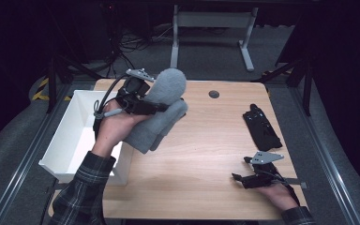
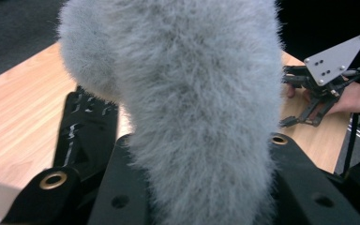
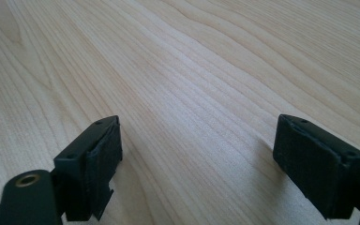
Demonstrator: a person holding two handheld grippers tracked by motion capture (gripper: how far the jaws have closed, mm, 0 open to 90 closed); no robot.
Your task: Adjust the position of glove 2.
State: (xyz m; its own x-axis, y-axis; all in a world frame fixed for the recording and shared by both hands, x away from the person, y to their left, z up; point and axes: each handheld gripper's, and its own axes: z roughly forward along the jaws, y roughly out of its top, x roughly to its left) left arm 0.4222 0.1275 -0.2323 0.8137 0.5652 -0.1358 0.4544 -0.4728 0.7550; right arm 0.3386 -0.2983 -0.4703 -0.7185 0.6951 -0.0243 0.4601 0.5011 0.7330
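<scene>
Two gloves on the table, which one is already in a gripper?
The fluffy grey glove, clamped by the left gripper and lifted near the white bin. The black glove lies untouched on the table's right side, beyond the open right gripper.

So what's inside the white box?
The white box shows a bare white floor and walls. The person's left hand, the left gripper and the fuzzy grey cloth hide its right edge.

Fuzzy grey cloth mitten [image 1: 161, 105]; matt pale wood-grain table [image 1: 201, 154].
</scene>
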